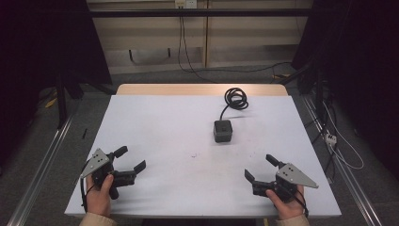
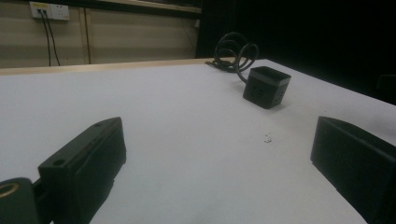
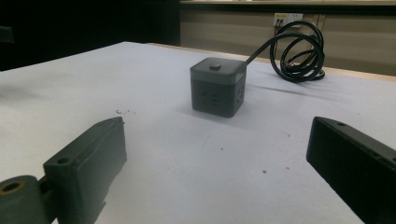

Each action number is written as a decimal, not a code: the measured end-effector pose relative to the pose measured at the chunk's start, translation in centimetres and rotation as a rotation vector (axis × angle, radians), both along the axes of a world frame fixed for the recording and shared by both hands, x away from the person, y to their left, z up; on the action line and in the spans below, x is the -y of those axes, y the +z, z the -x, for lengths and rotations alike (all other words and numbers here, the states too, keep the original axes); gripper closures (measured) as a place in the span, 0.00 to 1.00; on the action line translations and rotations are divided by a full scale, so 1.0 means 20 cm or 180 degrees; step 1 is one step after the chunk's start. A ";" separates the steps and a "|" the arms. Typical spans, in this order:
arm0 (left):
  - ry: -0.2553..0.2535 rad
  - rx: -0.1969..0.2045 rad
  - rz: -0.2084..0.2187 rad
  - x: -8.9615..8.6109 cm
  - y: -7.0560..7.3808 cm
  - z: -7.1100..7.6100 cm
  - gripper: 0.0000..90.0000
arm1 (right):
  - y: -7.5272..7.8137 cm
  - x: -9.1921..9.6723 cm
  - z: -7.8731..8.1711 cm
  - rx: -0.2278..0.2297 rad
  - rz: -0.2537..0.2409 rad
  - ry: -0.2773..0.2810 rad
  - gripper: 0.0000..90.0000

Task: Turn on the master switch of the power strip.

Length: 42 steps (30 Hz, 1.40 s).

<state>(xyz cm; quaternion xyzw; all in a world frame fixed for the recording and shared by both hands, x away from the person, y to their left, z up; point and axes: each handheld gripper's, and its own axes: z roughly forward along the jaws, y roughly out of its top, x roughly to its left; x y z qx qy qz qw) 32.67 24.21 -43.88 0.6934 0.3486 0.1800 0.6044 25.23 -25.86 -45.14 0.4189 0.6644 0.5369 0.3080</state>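
I see the cube (image 1: pixel 222 131) — a dark socket block with a button on top — sitting on the white table (image 1: pixel 155 127), right of centre and toward the far half. Its cable (image 1: pixel 235 99) runs from the back and lies coiled just behind it, near the table's wooden far edge. The right gripper (image 1: pixel 261 168) is at the near right corner, well apart from the cube, which stands ahead of it and slightly toward the middle; in the right gripper view the cube (image 3: pixel 218 87) sits between the two jaws, farther off. Those jaws stand wide with nothing between them. The left gripper (image 1: pixel 129 158) is at the near left corner, farther still from the cube — its jaws are spread wide too, over bare table.
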 end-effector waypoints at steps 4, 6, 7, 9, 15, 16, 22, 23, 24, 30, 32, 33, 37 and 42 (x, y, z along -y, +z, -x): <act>-0.0017 0.0003 -0.0013 0.00 0.00 0.00 0.03 | 0.00 -0.01 -0.01 -0.0008 0.0007 0.0000 0.05; -0.0022 0.0006 -0.0003 0.00 0.00 0.00 0.03 | 0.00 -0.01 -0.01 -0.0020 0.0007 0.0006 0.05; -0.0028 0.0007 0.0005 0.00 0.00 0.00 0.03 | 0.00 -0.02 -0.01 -0.0039 0.0003 0.0001 0.05; -0.0035 0.0004 0.0015 0.00 0.00 0.00 0.03 | 0.00 -0.02 -0.02 -0.0038 0.0009 0.0003 0.06; -0.0046 0.0016 0.0026 0.00 0.00 0.00 0.03 | 0.00 -0.06 -0.06 -0.0082 0.0056 0.0011 0.06; -0.0050 0.0018 0.0025 0.00 0.00 0.00 0.03 | 0.01 -0.07 -0.07 -0.0088 0.0050 0.0010 0.06; -0.0075 0.0012 0.0033 0.00 0.00 0.00 0.03 | 0.03 -0.09 -0.11 -0.0109 0.0083 -0.0002 0.06; -0.0081 0.0012 0.0036 0.00 -0.01 0.00 0.03 | 0.03 -0.09 -0.11 -0.0109 0.0083 -0.0002 0.06; -0.0083 0.0008 0.0037 0.00 -0.01 0.00 0.03 | 0.03 -0.09 -0.12 -0.0122 0.0070 -0.0007 0.06; -0.0077 0.0012 0.0071 -0.01 -0.01 0.00 0.03 | 0.03 -0.12 -0.17 -0.0166 0.0076 -0.0042 0.06; -0.0079 0.0020 0.0072 -0.01 0.00 0.00 0.03 | 0.03 -0.13 -0.18 -0.0162 0.0133 -0.0042 0.06; -0.0083 0.0026 0.0075 -0.01 0.00 0.00 0.03 | 0.03 -0.13 -0.19 -0.0166 0.0124 -0.0041 0.06; -0.0078 0.0021 0.0080 -0.02 -0.01 0.00 0.03 | 0.03 -0.14 -0.23 -0.0202 0.0129 -0.0048 0.07; -0.0094 0.0031 0.0064 -0.01 -0.01 0.00 0.03 | 0.04 -0.15 -0.25 -0.0222 0.0100 -0.0056 0.07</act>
